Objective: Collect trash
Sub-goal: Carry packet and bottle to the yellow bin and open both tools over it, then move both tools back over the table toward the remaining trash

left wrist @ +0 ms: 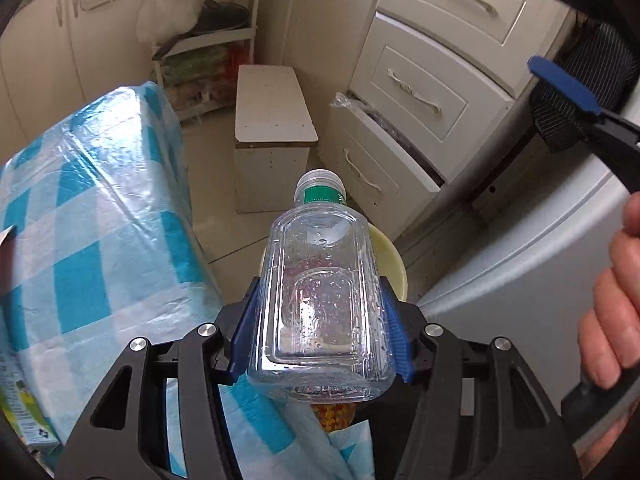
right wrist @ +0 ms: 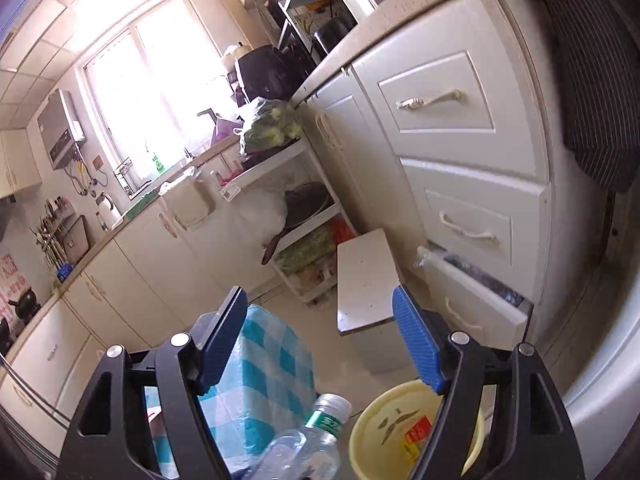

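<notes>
A clear plastic bottle (left wrist: pixel 320 300) with a green neck label and a clear cap sits between the blue pads of my left gripper (left wrist: pixel 320 292), which is shut on its body, cap pointing away. Below it stands a pale yellow basin (left wrist: pixel 394 264), mostly hidden by the bottle. In the right wrist view the same bottle (right wrist: pixel 316 440) lies at the bottom edge beside the basin (right wrist: pixel 368 432), which holds a red and yellow wrapper (right wrist: pixel 416 436). My right gripper (right wrist: pixel 320 296) stands open and empty above them. One of its fingers (left wrist: pixel 564 84) shows at the upper right.
A table under a blue-checked cloth and plastic sheet (left wrist: pixel 100 220) is on the left. A white stool (left wrist: pixel 272 108) stands on the floor ahead. The cabinet's lowest drawer (left wrist: pixel 384 136) is pulled out. A white appliance (left wrist: pixel 520 260) and a person's hand (left wrist: pixel 612 300) are at the right.
</notes>
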